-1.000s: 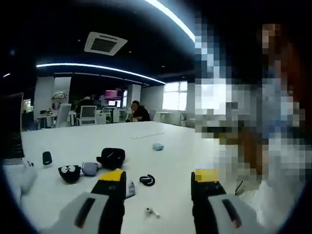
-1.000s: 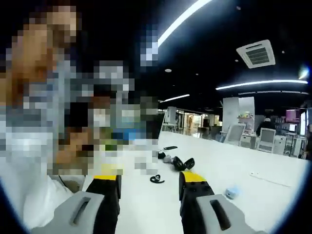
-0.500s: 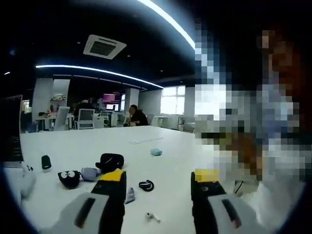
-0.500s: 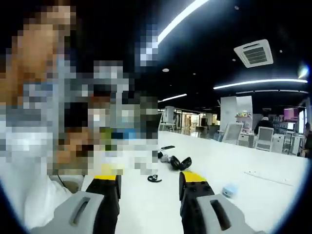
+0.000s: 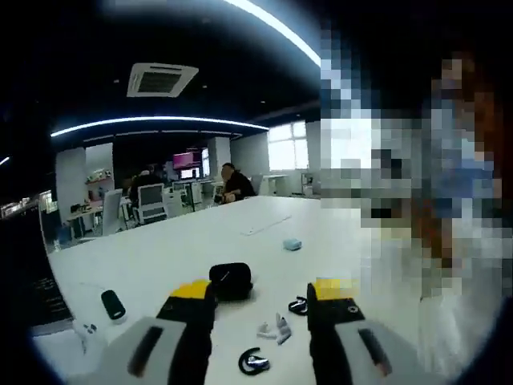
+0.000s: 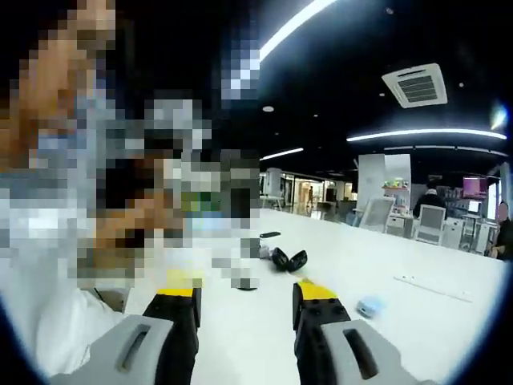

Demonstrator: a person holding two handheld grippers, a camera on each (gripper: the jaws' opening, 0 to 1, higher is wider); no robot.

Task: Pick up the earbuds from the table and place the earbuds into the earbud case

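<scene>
Left gripper (image 5: 255, 309) and right gripper (image 6: 244, 301) — jaws parted, empty. White earbuds (image 5: 274, 327) mid-table beside black case (image 5: 231, 281) — within reach for pickup.

Two small white earbuds (image 5: 271, 327) lay loose on the white table (image 5: 160, 265), close together, seen between the left gripper's jaws in the left gripper view; too small to tell how each was turned. Farther off and to their right sat a small pale-blue rounded earbud case (image 5: 292, 245), well apart from them, whether open or closed could not be told. In the right gripper view the same case (image 6: 369, 306) lay at the right
</scene>
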